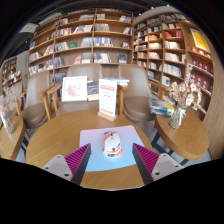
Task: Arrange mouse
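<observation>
A white mouse with orange marks (111, 144) lies on a pale blue mouse mat (100, 135) on the round wooden table (60, 135). My gripper (111, 160) is open, its two pink-padded fingers (77, 158) spread wide at either side of the mat's near edge. The mouse lies just ahead of the fingertips, between their lines, with a clear gap to each finger. Nothing is held.
A standing sign card (108, 100) and a white board (74, 89) stand at the table's far side. A vase with flowers (176, 110) stands to the right. Chairs (137, 105) ring the table. Bookshelves (95, 40) fill the back wall.
</observation>
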Demonstrator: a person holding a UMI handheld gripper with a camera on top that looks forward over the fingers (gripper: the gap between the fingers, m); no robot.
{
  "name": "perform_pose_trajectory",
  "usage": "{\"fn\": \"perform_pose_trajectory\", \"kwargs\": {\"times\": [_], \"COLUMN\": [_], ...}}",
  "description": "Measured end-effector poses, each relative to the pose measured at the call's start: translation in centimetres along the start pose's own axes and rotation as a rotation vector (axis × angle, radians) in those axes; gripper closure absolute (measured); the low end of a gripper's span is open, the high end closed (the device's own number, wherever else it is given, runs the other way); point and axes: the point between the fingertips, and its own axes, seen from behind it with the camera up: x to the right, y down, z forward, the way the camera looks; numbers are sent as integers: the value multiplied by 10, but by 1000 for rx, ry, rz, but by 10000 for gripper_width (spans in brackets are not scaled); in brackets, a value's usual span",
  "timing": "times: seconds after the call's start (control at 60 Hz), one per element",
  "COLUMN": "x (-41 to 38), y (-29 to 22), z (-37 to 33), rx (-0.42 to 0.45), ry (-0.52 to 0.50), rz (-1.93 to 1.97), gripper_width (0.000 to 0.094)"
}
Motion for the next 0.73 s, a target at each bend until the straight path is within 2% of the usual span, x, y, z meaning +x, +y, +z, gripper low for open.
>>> {"fn": "perform_pose_trajectory", "kwargs": {"times": [0.1,0.283,0.467,0.733], "x": [-11,-21,-20,-4], "y": [13,71,117,113], "z": [-63,-149,-181,-188], "rx": [32,20,-15,27], "ry": [-26,-66,-89,-42], "rz": [-36,-25,-36,-64], "gripper_width": [86,79,82,82]}}
